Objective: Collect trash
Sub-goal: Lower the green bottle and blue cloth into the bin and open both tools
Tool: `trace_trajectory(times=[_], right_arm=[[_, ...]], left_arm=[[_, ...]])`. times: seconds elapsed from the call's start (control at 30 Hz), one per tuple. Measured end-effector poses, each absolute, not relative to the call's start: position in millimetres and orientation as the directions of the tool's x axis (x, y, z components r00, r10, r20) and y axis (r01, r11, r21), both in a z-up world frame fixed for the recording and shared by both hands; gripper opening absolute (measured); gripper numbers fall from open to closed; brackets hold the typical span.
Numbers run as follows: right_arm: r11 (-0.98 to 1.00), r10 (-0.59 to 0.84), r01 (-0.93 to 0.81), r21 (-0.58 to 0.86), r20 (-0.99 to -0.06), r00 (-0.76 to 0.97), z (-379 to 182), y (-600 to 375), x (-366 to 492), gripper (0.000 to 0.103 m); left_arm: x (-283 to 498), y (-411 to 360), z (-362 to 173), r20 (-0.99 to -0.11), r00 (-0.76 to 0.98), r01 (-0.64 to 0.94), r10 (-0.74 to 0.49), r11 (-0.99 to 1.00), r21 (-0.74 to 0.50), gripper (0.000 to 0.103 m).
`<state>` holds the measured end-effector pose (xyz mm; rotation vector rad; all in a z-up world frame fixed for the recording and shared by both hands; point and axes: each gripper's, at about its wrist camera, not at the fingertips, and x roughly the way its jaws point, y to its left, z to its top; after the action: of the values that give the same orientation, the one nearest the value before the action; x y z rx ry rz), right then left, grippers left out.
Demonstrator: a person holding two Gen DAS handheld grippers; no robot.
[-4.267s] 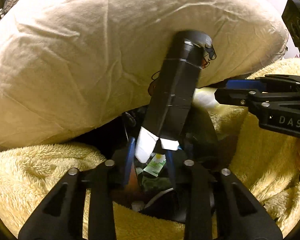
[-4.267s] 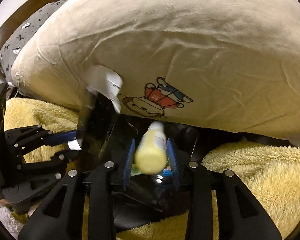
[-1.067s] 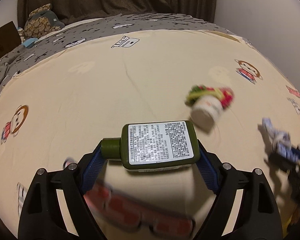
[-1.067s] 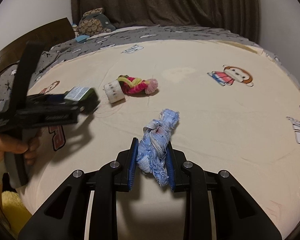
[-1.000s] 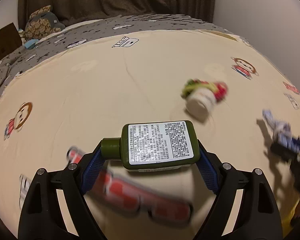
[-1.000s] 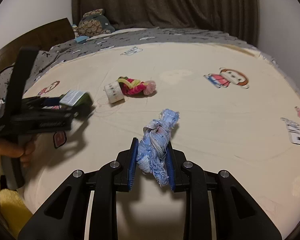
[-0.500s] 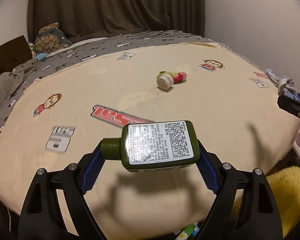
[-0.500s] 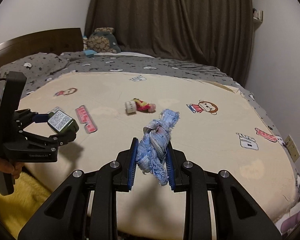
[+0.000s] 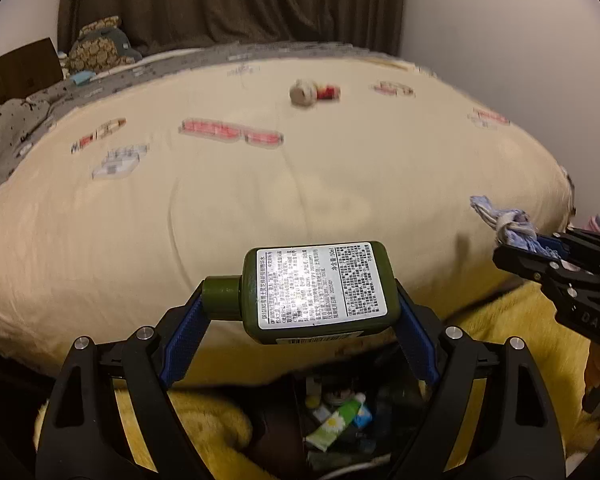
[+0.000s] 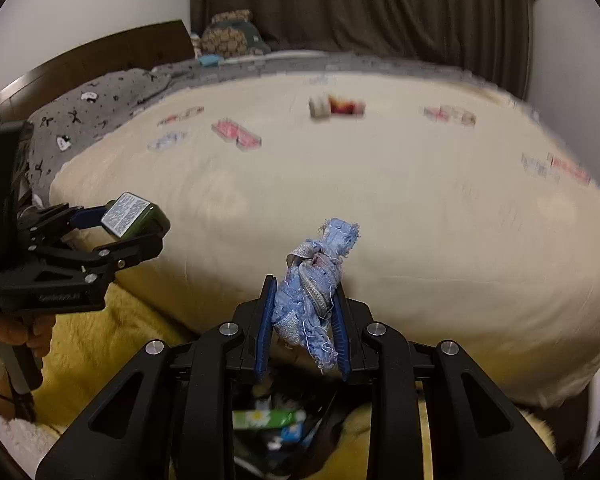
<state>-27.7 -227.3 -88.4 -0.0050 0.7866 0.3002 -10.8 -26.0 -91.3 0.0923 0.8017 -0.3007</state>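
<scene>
1. The left gripper [image 9: 300, 320] had its two blue-padded fingers spread wide and pressed against the ends of a green bottle [image 9: 320, 292], which lay crosswise between them with its cap at 9 o'clock and its white printed label facing the camera.
2. In the right wrist view the same gripper [image 10: 128, 220] stood at 9 o'clock, with the bottle [image 10: 134, 214] at its tips and the person's hand [image 10: 16, 338] on its handle.
3. The right gripper [image 10: 304, 328] had its fingers drawn nearly together around a blue rag [image 10: 314, 292], a frayed, knotted bundle that stuck up past the fingertips toward 12 o'clock.
4. From the left wrist view that gripper [image 9: 540, 248] showed at 3 o'clock with the rag [image 9: 504, 224] jutting from its tips.
5. Both grippers hung over a dark bag [image 9: 284, 420] at 6 o'clock, which lay on a fluffy yellow blanket [image 9: 204, 424] and held a green tube with a daisy print [image 9: 334, 420] among other bits.
6. Beyond lay a bed with a cream quilt [image 9: 260, 200] printed with cartoon patches.
7. At 12 o'clock on the quilt lay a small roll with a red and yellow bundle [image 10: 336, 106] touching it, blurred, well apart from both grippers.
</scene>
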Motion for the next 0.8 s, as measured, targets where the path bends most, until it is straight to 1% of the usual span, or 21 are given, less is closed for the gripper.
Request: trace_trajectory(times=[0.2,0.4,0.5,0.67,0.8], right_arm=[[0.956,0.273,-0.255,0.144,-0.753,0.598,-123,-220,-34,0.027],[0.950,0.294,-0.253,0.184,-0.803,0.518,-153,-216,-35,0.027],[0.941,0.322,-0.248,0.229,-0.829,0.457,-171,-214,-34,0.027],[0.928,0.363,-0.216,0.303,-0.864,0.349,-203,-212,-28,0.027],[0.929,0.362,-0.199,0.313,-0.882,0.302,-218,-211,-26,0.027]], left_arm=[[-20,-24,-136,-0.794,0.565,0.305,-0.224,0.951,-0.052,0.081],[-25,-30,-172,-0.848,0.492,0.315,-0.196,0.948,-0.037,0.081],[-27,-36,-194,-0.880,0.437,0.332,-0.189,0.943,-0.037,0.081],[-31,-45,-222,-0.919,0.339,0.364,-0.204,0.929,-0.072,0.081],[-30,-47,-236,-0.936,0.288,0.367,-0.200,0.926,-0.085,0.081]])
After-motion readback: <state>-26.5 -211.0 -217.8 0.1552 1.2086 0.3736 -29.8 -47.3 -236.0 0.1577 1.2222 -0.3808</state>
